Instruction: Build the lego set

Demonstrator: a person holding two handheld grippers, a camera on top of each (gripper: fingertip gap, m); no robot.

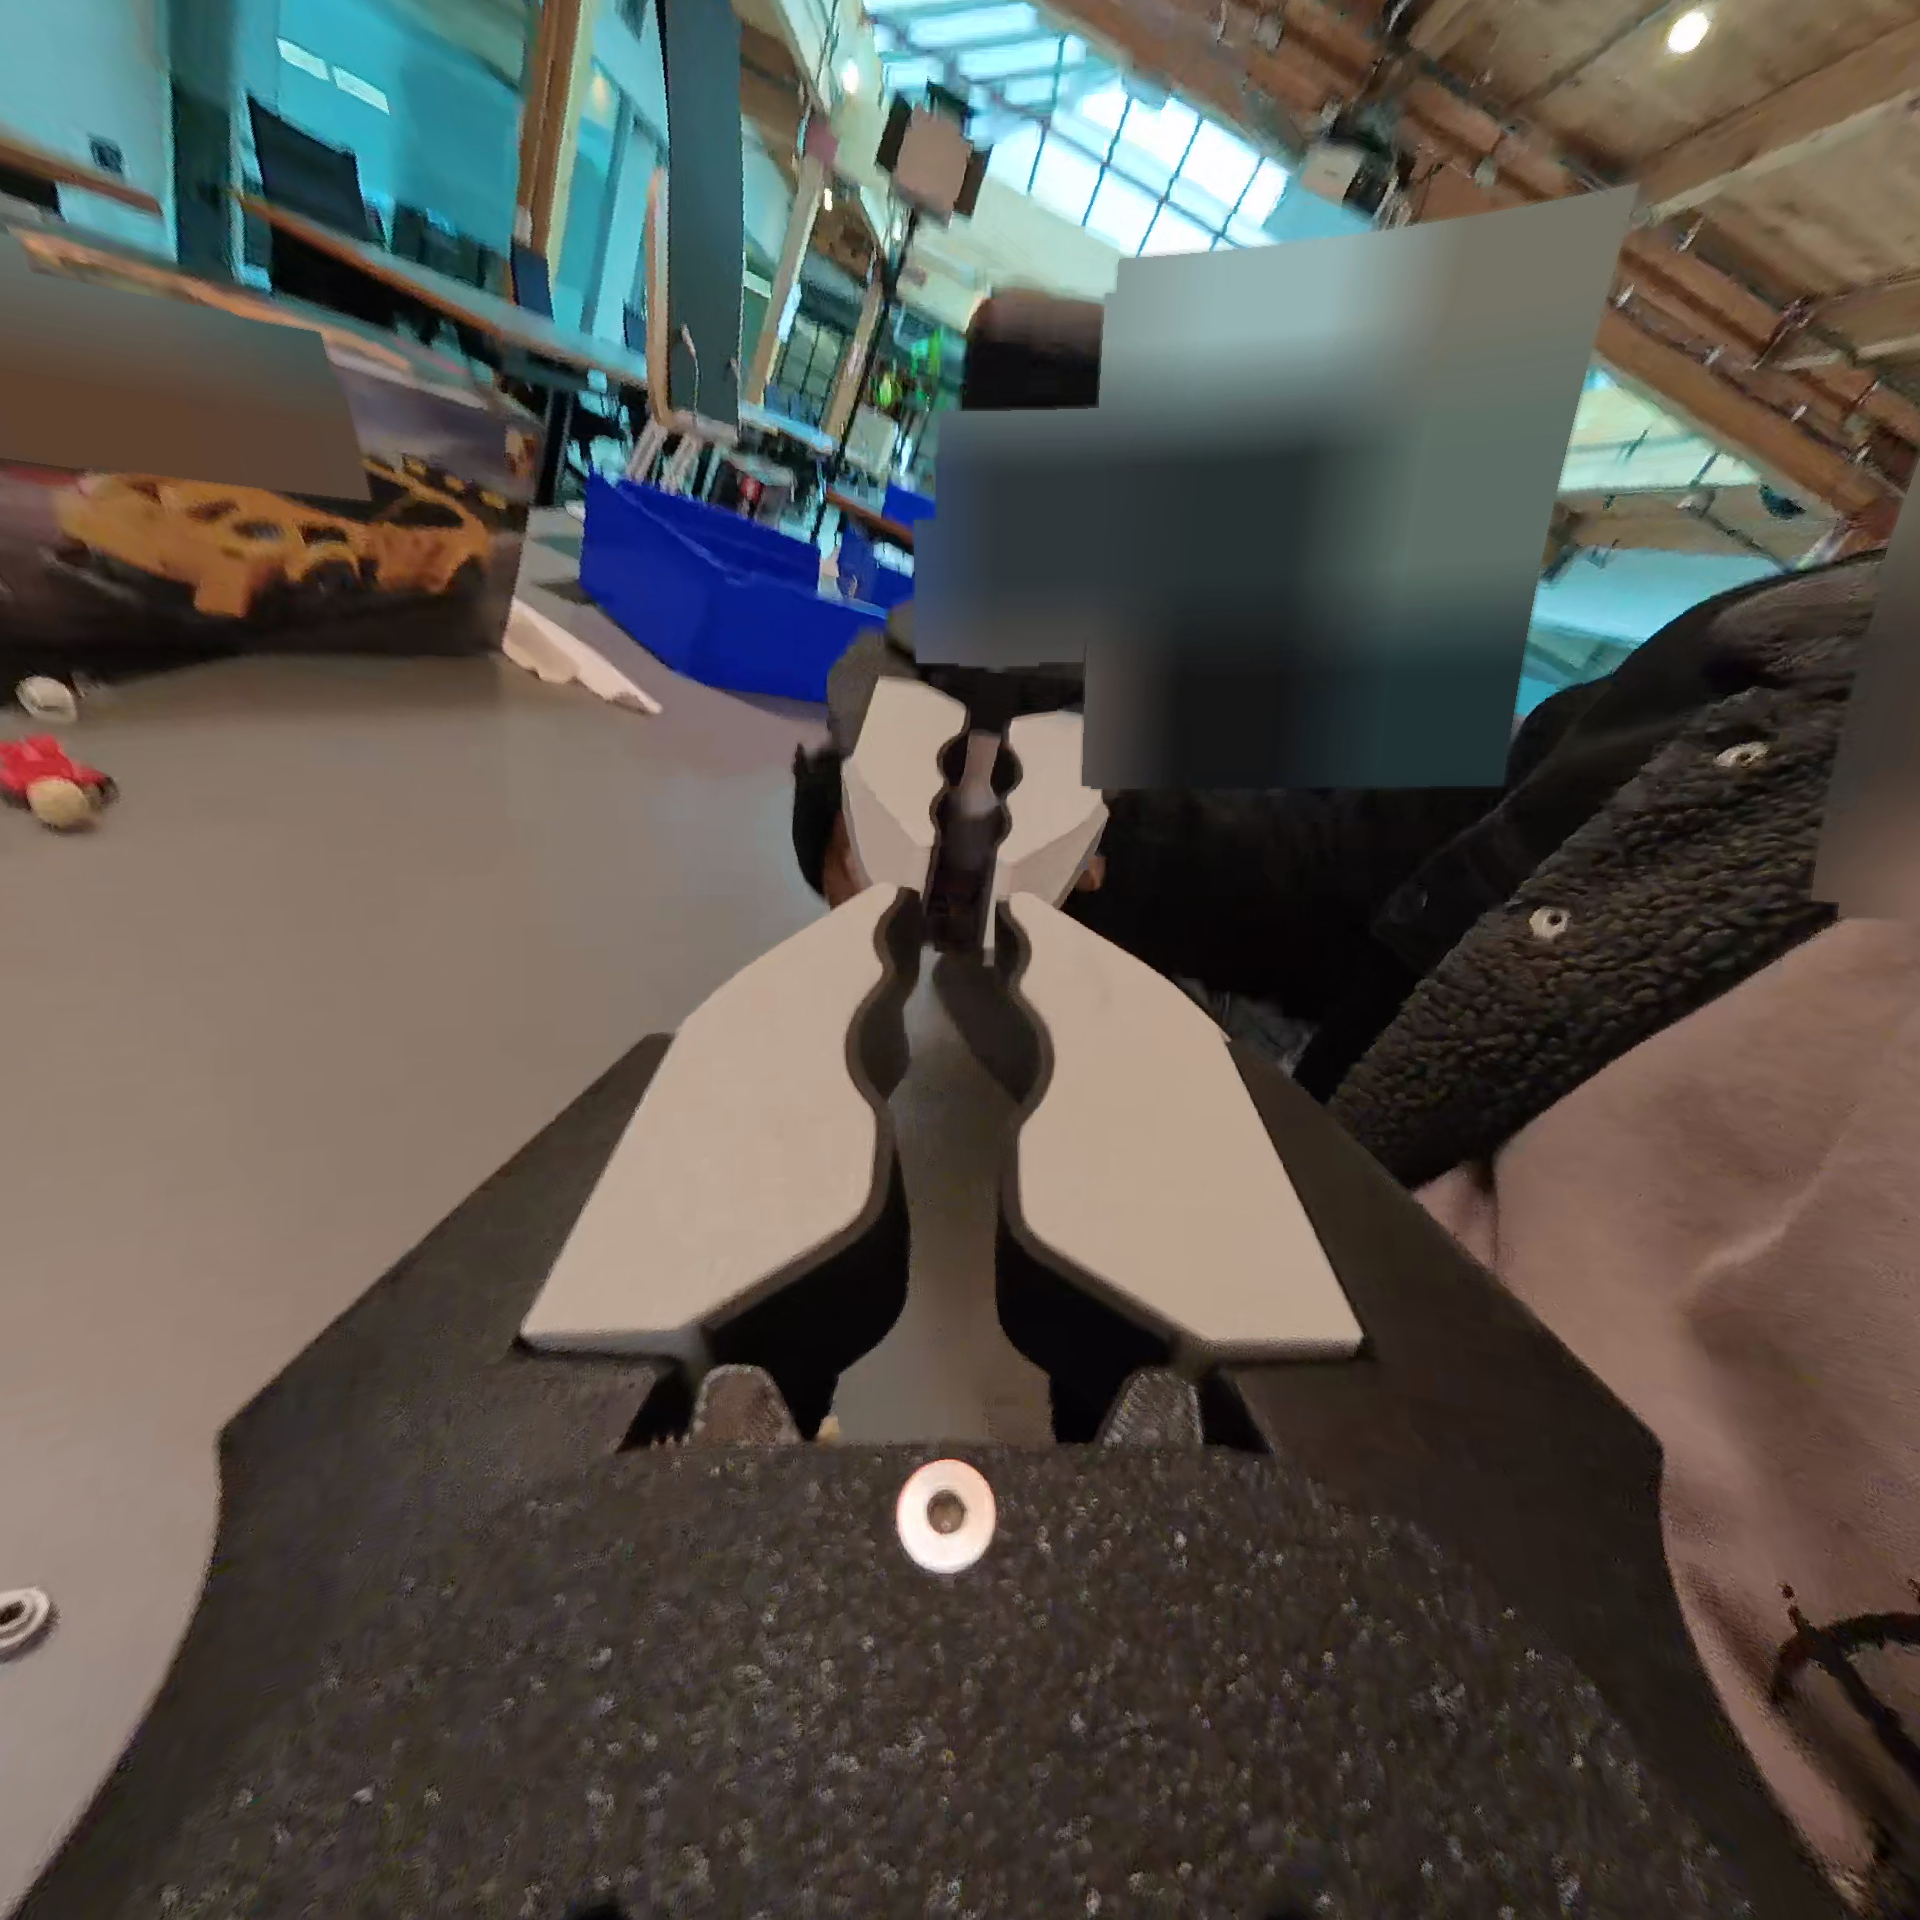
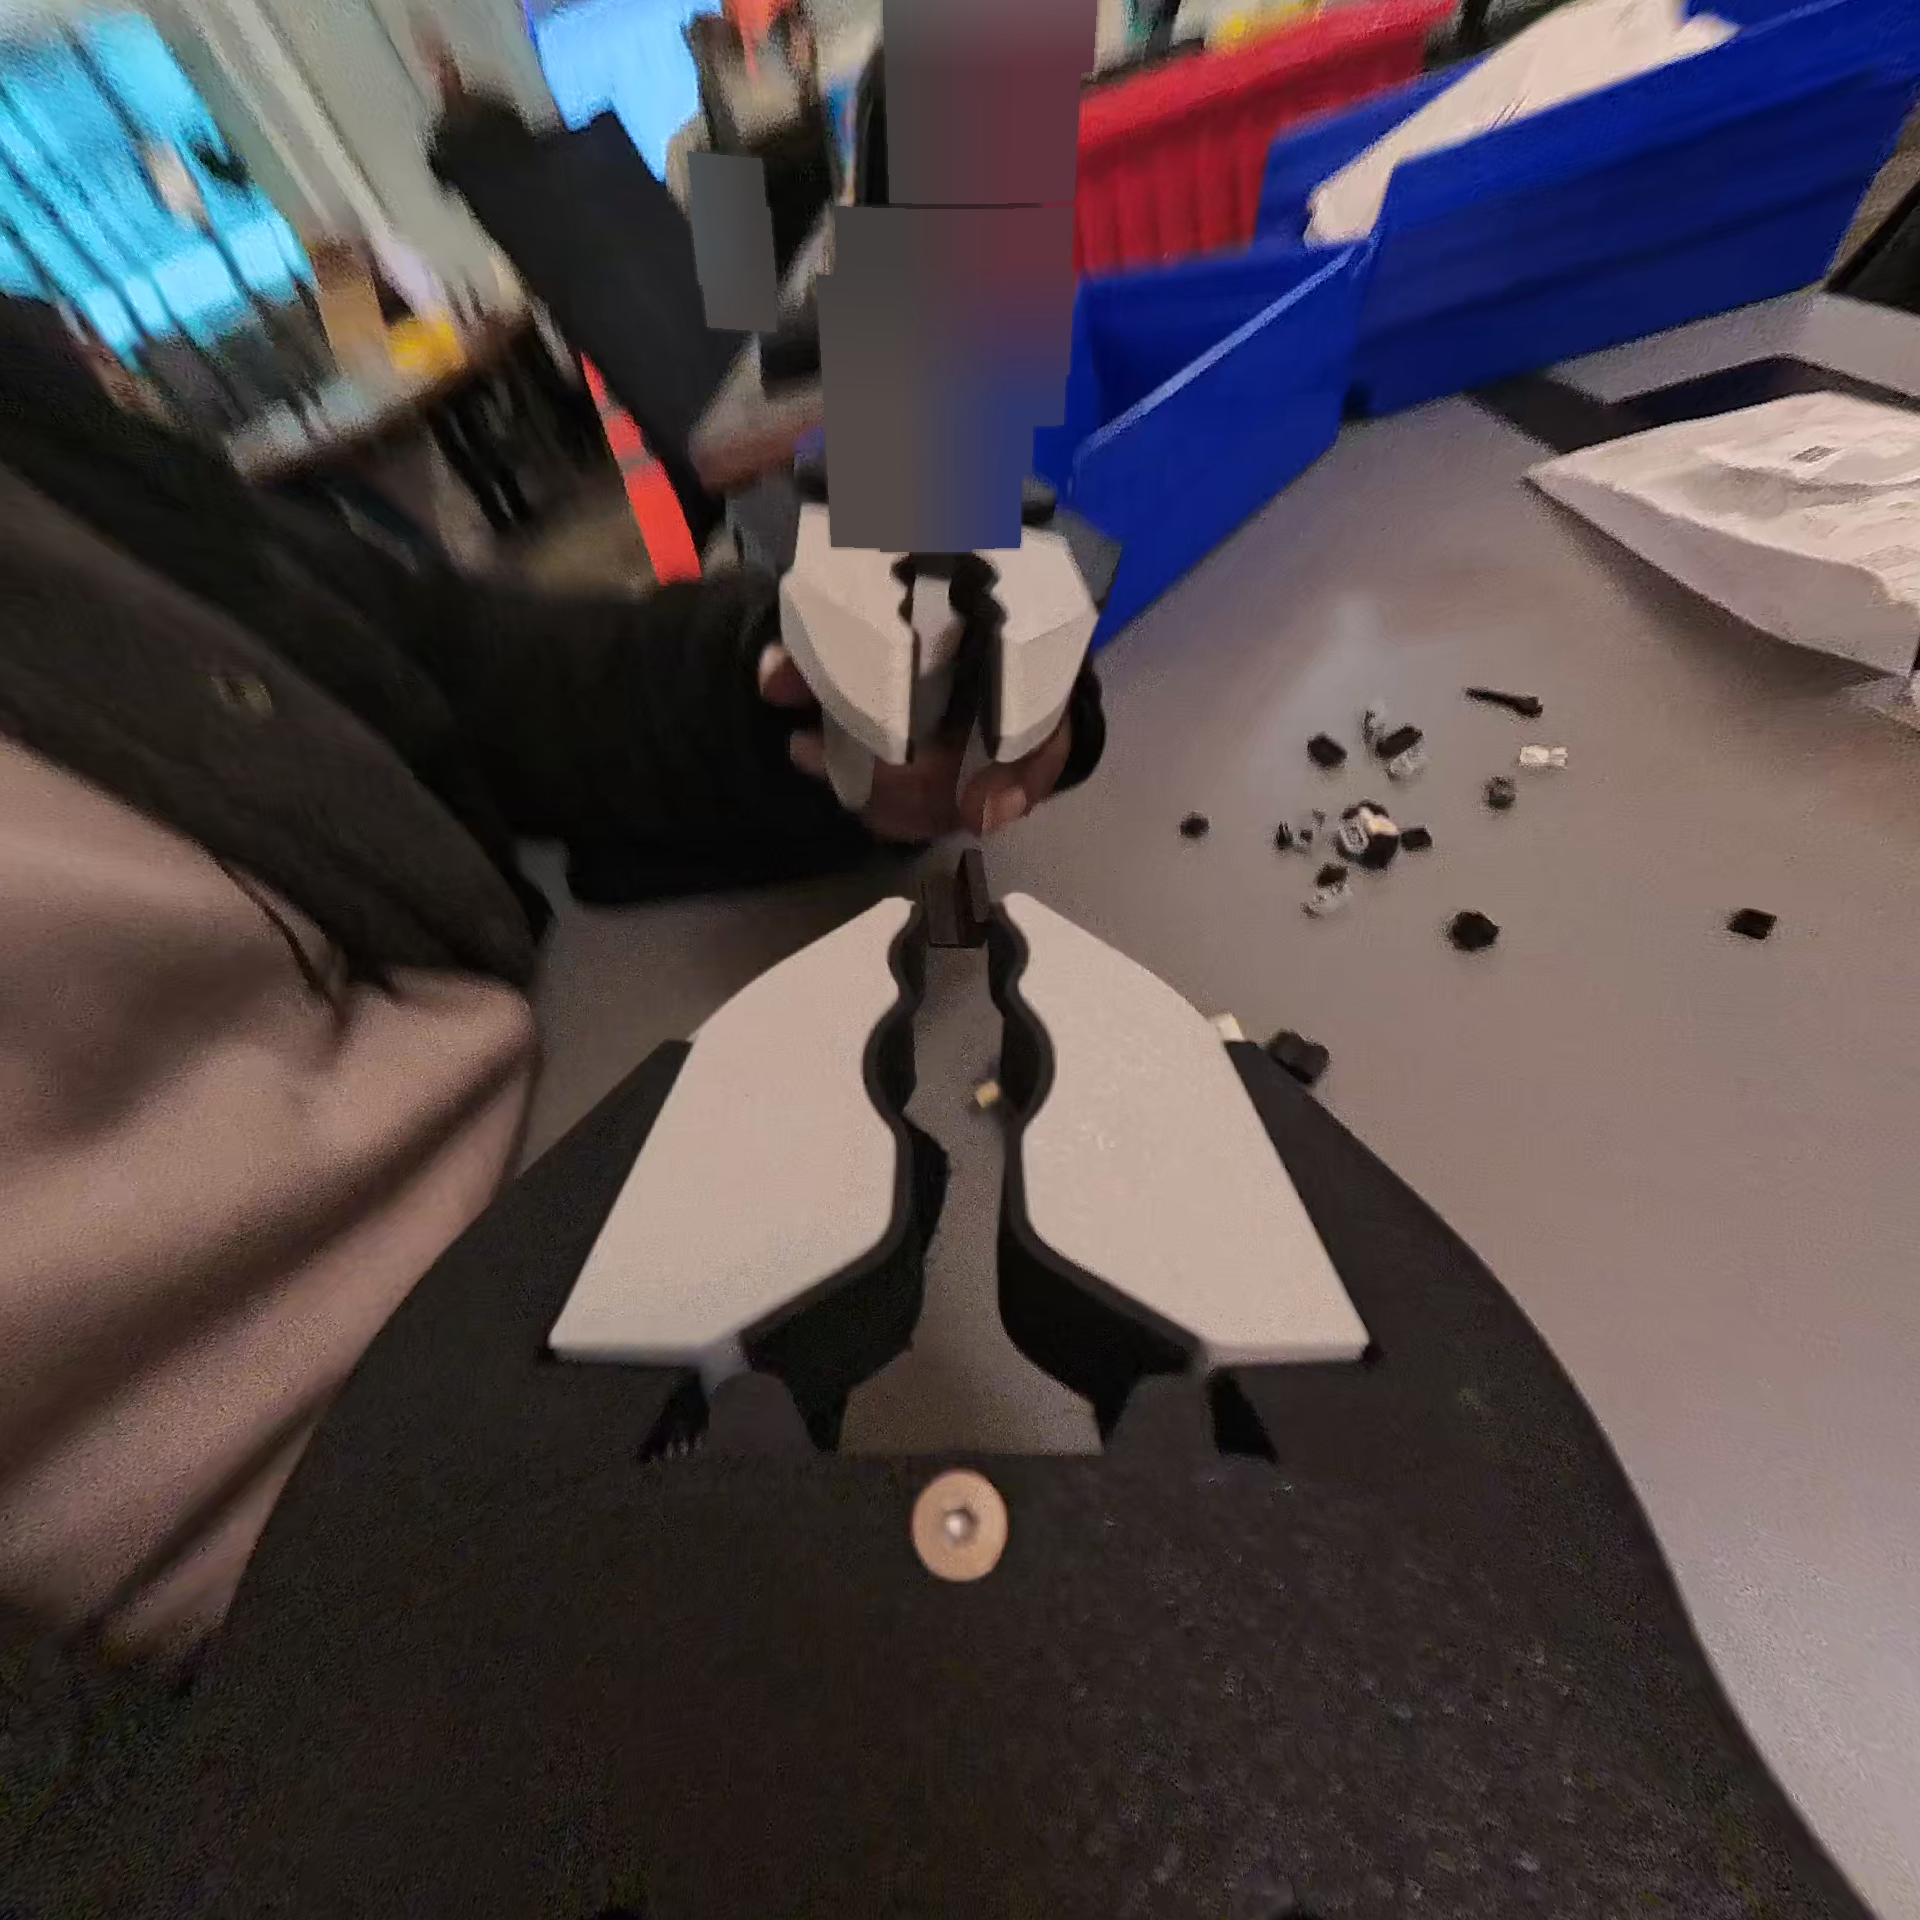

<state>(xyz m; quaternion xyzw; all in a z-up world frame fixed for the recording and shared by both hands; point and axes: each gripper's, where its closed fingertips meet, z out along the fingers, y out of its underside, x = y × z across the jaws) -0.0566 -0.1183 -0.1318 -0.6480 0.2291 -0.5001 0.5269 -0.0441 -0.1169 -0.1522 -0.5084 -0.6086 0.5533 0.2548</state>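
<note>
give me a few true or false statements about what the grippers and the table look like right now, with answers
1. The left gripper is shut on a small dark piece. True.
2. The right gripper is wide open and empty. False: its fingers are pinched on a small dark lego piece at the tips.
3. Loose dark and pale lego pieces lie scattered on the grey table. True.
4. The bins behind the table are green. False: the bins are blue.
5. The box in the left wrist view pictures a yellow car. True.
6. The two grippers point away from each other. False: they face each other, tips close.
</note>
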